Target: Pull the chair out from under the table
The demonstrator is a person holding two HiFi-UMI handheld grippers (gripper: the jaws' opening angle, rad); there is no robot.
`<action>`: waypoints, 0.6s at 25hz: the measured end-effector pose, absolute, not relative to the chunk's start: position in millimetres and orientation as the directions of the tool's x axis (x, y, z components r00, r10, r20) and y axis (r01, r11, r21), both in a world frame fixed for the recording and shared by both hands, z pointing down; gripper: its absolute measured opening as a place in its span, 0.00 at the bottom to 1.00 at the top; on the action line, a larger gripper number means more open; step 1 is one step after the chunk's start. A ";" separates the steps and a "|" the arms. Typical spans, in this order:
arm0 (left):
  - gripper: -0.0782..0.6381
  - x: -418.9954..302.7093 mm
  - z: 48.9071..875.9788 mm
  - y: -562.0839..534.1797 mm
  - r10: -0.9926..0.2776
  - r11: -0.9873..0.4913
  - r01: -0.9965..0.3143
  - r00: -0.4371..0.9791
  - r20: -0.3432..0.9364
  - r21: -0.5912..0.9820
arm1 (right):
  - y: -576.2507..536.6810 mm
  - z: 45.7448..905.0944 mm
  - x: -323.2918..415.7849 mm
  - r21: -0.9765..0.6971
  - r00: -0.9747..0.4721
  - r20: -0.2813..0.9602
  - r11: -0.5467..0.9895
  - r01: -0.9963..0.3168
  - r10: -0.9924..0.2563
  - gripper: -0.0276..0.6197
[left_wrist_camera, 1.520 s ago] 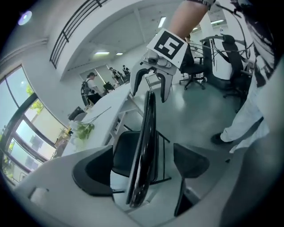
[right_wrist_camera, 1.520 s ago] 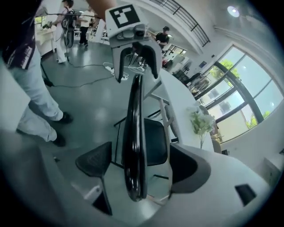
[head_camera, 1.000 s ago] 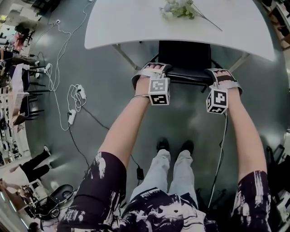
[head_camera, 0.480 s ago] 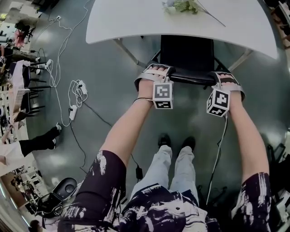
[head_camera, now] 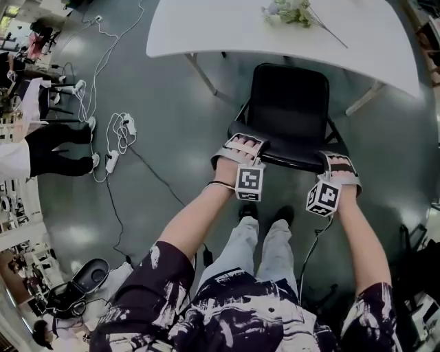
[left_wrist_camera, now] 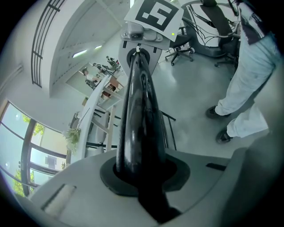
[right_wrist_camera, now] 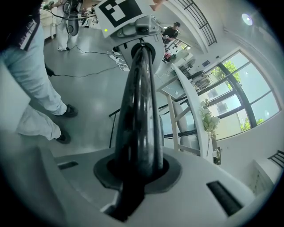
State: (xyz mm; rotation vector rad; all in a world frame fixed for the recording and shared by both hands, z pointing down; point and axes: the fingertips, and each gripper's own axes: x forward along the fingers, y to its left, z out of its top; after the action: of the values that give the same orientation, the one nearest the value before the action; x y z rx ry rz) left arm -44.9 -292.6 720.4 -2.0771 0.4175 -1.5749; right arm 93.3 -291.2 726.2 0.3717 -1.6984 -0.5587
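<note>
The black chair [head_camera: 289,103] stands in front of the white table [head_camera: 227,31], its seat almost wholly out from under the tabletop. My left gripper [head_camera: 237,148] is shut on the left end of the backrest's top edge. My right gripper [head_camera: 338,165] is shut on the right end. In the left gripper view the black backrest edge [left_wrist_camera: 141,111] runs out from between the closed jaws of the left gripper [left_wrist_camera: 142,173] to the other gripper's marker cube. The right gripper view shows the same edge [right_wrist_camera: 141,102] clamped in the right gripper [right_wrist_camera: 135,175].
A bunch of flowers [head_camera: 295,12] lies on the table. White cables and power strips [head_camera: 113,148] trail over the grey floor at the left, near a standing person's legs [head_camera: 48,148]. My own shoes [head_camera: 265,213] are just behind the chair. Table legs [head_camera: 203,75] flank it.
Both grippers have come back toward me with the chair's backrest in them. The chair has slid away from the table, so much more of its seat shows.
</note>
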 end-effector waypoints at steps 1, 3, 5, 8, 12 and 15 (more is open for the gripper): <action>0.16 -45.3 720.8 -280.3 -0.519 -0.830 0.054 0.286 0.806 -0.554 | -278.7 726.5 93.1 0.553 -0.199 0.822 0.831 0.057 -0.533 0.12; 0.16 -43.6 721.6 -254.7 -0.517 -0.832 0.052 0.286 0.807 -0.552 | -252.6 728.1 94.9 0.552 -0.200 0.822 0.832 0.054 -0.533 0.12; 0.16 -38.2 723.0 -228.1 -0.516 -0.834 0.049 0.285 0.808 -0.549 | -226.2 730.0 100.1 0.551 -0.204 0.823 0.833 0.055 -0.530 0.12; 0.17 -22.9 724.7 -186.6 -0.514 -0.837 0.043 0.281 0.810 -0.546 | -186.2 731.6 115.2 0.551 -0.208 0.823 0.833 0.059 -0.529 0.12; 0.17 5.2 726.0 -128.3 -0.506 -0.844 0.038 0.279 0.817 -0.535 | -129.3 734.9 145.5 0.554 -0.203 0.822 0.830 0.062 -0.533 0.12; 0.18 1.6 726.5 -99.7 -0.494 -0.851 0.037 0.281 0.823 -0.523 | -101.2 733.2 140.2 0.548 -0.204 0.824 0.834 0.057 -0.528 0.12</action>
State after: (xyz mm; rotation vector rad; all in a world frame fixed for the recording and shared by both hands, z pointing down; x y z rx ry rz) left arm 1.6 -99.7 726.5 -2.1125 0.4101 -1.5990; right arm 140.2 -101.2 733.2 0.3685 -1.7035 -0.5530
